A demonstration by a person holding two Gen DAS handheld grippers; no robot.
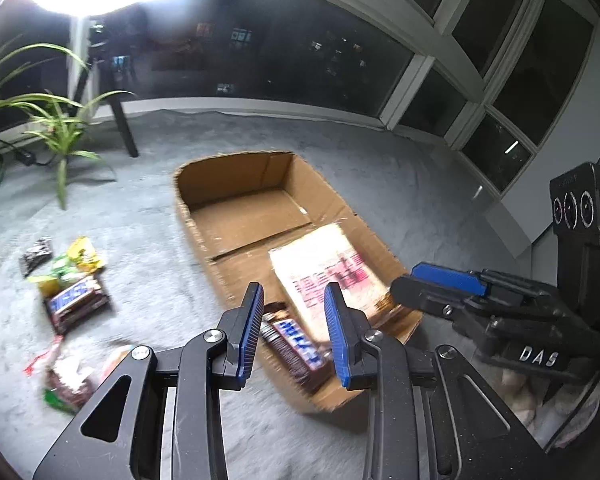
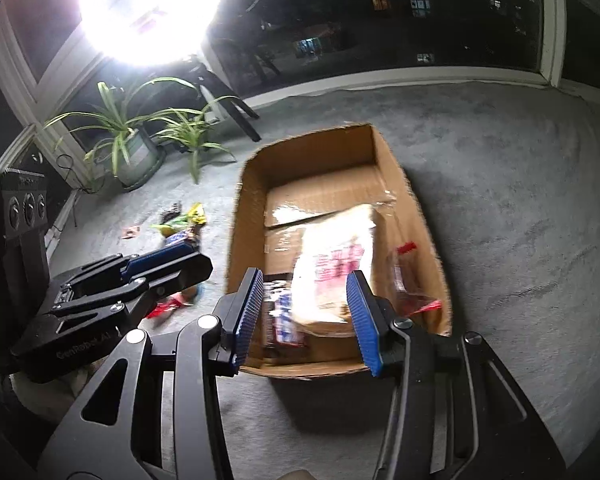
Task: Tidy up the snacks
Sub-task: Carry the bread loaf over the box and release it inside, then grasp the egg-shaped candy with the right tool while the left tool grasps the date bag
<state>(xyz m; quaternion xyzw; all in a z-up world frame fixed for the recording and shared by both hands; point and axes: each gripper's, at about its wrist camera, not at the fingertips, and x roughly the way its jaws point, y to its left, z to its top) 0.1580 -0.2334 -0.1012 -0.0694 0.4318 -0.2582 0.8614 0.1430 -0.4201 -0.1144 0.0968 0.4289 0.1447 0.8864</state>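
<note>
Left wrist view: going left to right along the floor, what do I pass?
Potted plant → loose snack pile → cardboard box holding a chocolate bar and a pale packet → right gripper.

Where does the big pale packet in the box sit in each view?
Left wrist: the pale packet lies right of centre, in the near half of the box.
Right wrist: the packet lies at centre, partly between the fingers.
Shared landmark: the potted plant left of the box.
</note>
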